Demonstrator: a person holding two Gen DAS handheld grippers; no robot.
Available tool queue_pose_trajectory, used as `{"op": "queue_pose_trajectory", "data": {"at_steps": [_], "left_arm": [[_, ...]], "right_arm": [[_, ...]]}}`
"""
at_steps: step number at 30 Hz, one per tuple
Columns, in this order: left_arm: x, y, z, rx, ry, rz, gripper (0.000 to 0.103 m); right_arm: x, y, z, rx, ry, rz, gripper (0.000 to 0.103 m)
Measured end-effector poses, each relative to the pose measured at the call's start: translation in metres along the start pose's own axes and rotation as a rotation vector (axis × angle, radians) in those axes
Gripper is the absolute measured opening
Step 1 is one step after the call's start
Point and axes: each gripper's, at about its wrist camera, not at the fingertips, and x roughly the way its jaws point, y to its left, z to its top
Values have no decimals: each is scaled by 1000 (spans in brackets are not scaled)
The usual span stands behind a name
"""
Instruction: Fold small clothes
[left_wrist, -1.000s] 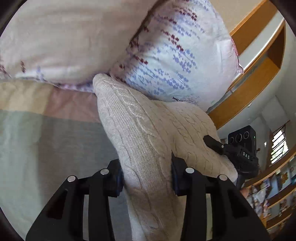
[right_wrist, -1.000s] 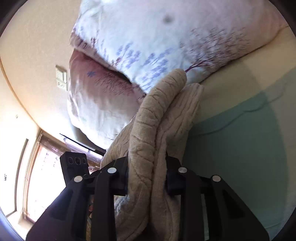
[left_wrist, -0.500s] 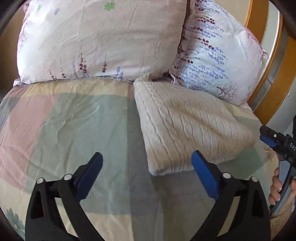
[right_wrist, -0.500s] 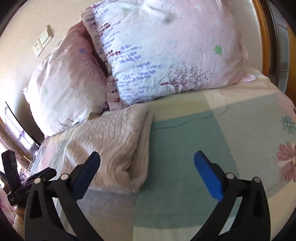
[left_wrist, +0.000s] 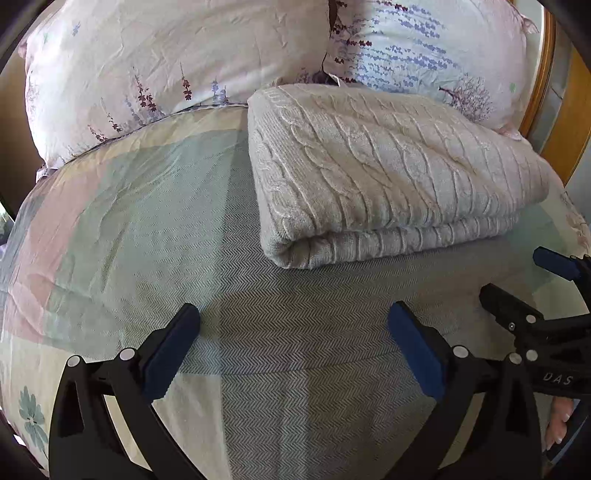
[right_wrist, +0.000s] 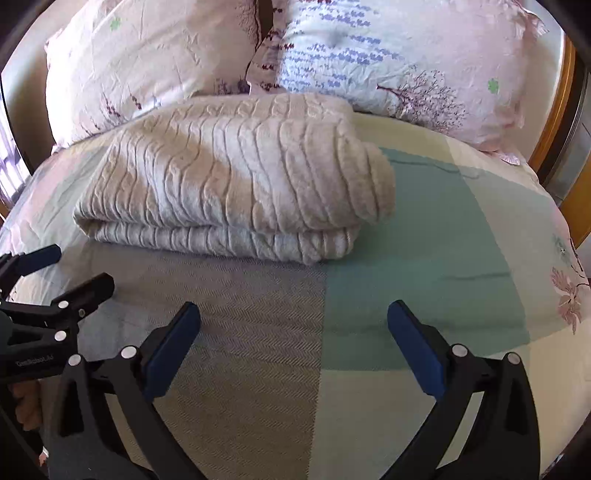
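Note:
A beige cable-knit sweater (left_wrist: 388, 166) lies folded in a thick rectangle on the bed, its far edge against the pillows; it also shows in the right wrist view (right_wrist: 236, 177). My left gripper (left_wrist: 293, 317) is open and empty, held back from the sweater's near folded edge. My right gripper (right_wrist: 293, 315) is open and empty, also back from the sweater. The right gripper shows at the right edge of the left wrist view (left_wrist: 546, 291), and the left gripper at the left edge of the right wrist view (right_wrist: 51, 273).
The bedspread (left_wrist: 129, 221) has pastel green, pink and grey blocks with flowers. Two floral pillows (left_wrist: 166, 62) (left_wrist: 424, 48) lean behind the sweater. A wooden headboard (right_wrist: 557, 110) rises at the right.
A second ago both grippers were shut on the sweater and held it up. They let go, opened wide and drew back; the sweater now lies folded on the bed.

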Motion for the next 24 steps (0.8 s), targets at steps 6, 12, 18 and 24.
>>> {"op": "queue_pose_trajectory", "data": {"at_steps": [6,12,18,24], "left_arm": [[0,2,0,-5,0,-5,102],[0,1,-1,-4,0,-3,102],[0,1,0,-4,0,-3,102],[0,1,0,-5,0,-3,102]], "right_arm": [[3,-5,-1,18,5,10,101],[2,-4,-1,18,5,9,101],[2,-4,-1,19,5,8,101],[3,-4,-1,19,5,8,101]]}}
